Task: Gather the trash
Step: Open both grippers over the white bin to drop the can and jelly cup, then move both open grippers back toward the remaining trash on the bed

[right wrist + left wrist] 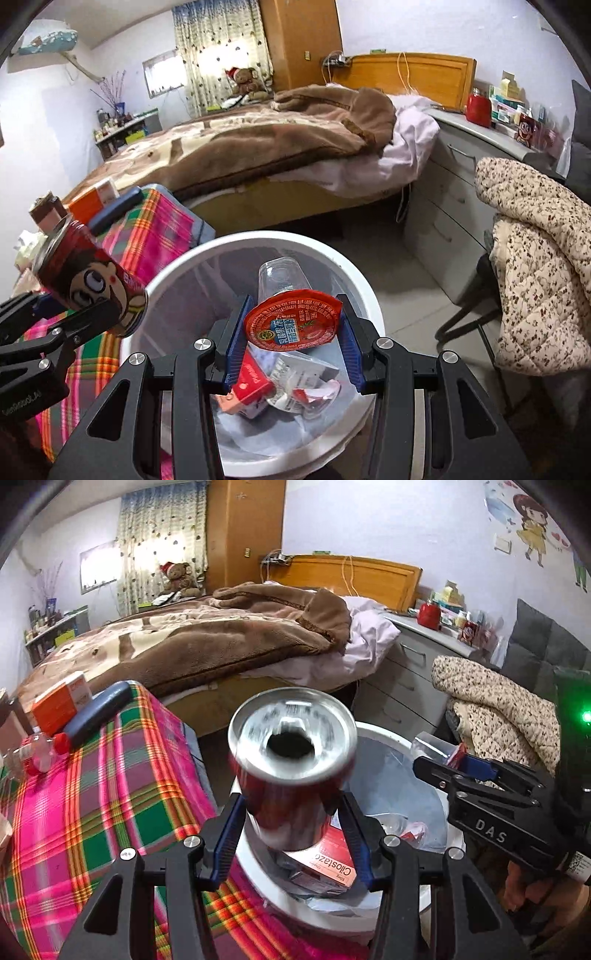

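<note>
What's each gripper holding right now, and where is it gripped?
Left gripper: red can, by its sides. Right gripper: clear plastic cup, at its red foil-lidded rim.

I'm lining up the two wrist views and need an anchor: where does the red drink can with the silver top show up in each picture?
Left wrist view: the red drink can with the silver top sits at centre, clamped in the left gripper, its open top facing the camera.
Right wrist view: the can is at the left edge, tilted, above the bin's rim.
Shared landmark: the white round trash bin, below both grippers.
</note>
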The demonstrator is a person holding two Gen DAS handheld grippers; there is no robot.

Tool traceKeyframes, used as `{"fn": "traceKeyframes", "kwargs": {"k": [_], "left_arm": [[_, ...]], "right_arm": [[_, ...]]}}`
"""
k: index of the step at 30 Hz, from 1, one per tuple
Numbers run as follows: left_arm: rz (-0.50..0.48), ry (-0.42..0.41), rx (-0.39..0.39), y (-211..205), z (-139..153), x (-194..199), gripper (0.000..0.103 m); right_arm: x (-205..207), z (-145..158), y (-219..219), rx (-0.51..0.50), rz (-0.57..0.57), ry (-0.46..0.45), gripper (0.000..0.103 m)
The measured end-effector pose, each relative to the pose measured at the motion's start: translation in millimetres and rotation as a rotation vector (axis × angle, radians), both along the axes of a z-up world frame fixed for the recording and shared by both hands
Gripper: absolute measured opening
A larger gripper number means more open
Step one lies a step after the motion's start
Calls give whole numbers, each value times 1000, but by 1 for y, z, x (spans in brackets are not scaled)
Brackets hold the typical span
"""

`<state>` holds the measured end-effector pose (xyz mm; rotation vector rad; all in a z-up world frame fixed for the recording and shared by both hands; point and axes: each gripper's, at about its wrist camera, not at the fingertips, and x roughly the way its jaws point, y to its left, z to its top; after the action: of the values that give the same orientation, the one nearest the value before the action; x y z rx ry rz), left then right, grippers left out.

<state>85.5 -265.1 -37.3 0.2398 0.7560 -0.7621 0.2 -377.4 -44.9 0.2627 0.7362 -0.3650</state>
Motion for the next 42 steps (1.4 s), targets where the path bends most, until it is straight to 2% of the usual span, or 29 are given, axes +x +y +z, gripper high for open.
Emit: {"fn": "traceKeyframes", "kwargs": {"k": [7,8,9,10,11,15,24,31,38,42], "left_arm": [[-25,25,-32,-5,-1,5,55],[-19,23,-35,-4,-1,5,62],[-8,25,-38,-1,-1,6,65],[-2,29,-47,0,0,6,66],[0,35,-63,4,1,7,66],[27,4,-59,12,6,7,69],[74,-4,-90,42,19,5,69],[134,-16,-122,81,29,9,69],[215,-43,-123,118,34,18,69],[280,-133,-71,140,40,20,69]], "right_arm": [[3,-5,-1,-14,17,43,47],[3,-5,0,-17,17,46,50],[2,-4,0,-17,20,45,58],[3,-4,1,-15,25,43,67],[1,-3,2,-17,29,39,69],[1,-1,4,-22,30,29,69],[3,9,15,-22,42,-3,69],[7,19,30,-30,59,-42,69],[18,27,52,-30,111,-83,69],[32,29,70,-42,164,-91,69]]}}
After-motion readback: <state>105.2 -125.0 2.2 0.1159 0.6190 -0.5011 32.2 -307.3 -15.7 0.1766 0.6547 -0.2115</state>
